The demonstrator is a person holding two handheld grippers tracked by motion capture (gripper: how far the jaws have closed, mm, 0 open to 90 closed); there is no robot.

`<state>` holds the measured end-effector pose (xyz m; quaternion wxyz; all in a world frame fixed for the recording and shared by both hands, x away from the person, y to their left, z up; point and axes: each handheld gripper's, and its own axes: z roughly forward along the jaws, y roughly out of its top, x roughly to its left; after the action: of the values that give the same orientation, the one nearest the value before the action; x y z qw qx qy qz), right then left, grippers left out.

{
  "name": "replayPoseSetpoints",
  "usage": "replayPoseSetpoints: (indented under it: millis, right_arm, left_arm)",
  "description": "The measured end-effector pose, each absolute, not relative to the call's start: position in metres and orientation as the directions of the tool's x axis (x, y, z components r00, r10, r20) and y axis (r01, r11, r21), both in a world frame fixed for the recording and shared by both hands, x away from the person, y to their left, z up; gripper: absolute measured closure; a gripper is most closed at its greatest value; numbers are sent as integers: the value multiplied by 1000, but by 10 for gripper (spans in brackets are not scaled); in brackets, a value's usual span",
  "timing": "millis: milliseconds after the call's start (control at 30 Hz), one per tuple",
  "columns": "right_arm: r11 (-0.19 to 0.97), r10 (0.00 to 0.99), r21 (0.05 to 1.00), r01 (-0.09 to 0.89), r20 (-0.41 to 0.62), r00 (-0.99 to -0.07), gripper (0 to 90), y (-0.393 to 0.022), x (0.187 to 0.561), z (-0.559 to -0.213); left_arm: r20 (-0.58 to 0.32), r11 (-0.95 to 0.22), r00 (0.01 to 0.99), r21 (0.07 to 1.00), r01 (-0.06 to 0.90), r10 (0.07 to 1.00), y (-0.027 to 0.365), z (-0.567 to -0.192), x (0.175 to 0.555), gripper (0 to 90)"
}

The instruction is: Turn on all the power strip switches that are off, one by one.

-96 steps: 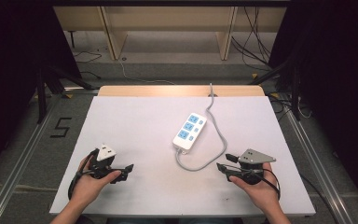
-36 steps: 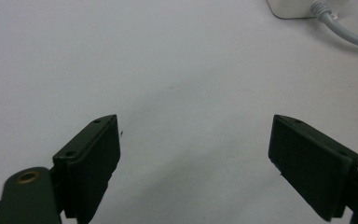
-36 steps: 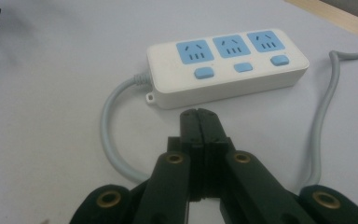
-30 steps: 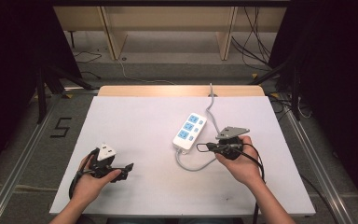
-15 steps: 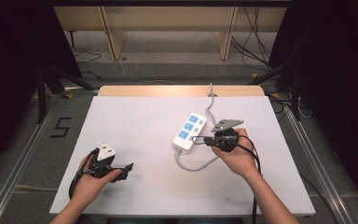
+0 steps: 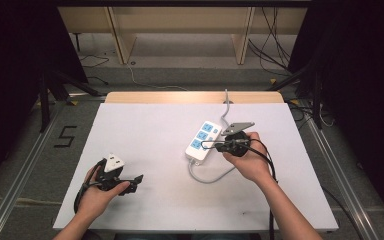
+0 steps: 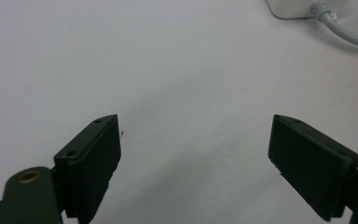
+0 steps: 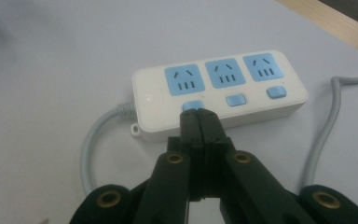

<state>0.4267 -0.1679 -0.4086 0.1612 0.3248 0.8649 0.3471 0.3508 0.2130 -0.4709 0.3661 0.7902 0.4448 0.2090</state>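
Jaws of the right gripper are pressed together, tip at the first of 3 blue switches on the white plastic power strip, whose long axis runs away from the person, right of centre on the table. Left gripper rests spread, well apart, holding nothing.

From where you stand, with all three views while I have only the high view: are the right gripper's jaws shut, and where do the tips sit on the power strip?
Observer: The right gripper has its jaws shut together, tips at the blue switch nearest the power strip's cable end.
Operator: Is that switch pressed?
Observer: I cannot tell; the tips cover part of it. The other two switches are uncovered.
Operator: And the left gripper?
Observer: The left gripper has its jaws wide open over bare white table, nothing between them.
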Motion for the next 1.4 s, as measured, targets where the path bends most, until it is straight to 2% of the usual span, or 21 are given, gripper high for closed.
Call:
replayPoseSetpoints:
  millis: [1400]
  right_arm:
    - [609, 660, 631, 481, -66, -749, 900, -140, 462, -409]
  left_arm:
    - [12, -345, 521, 763, 546, 853, 212, -471, 351, 171]
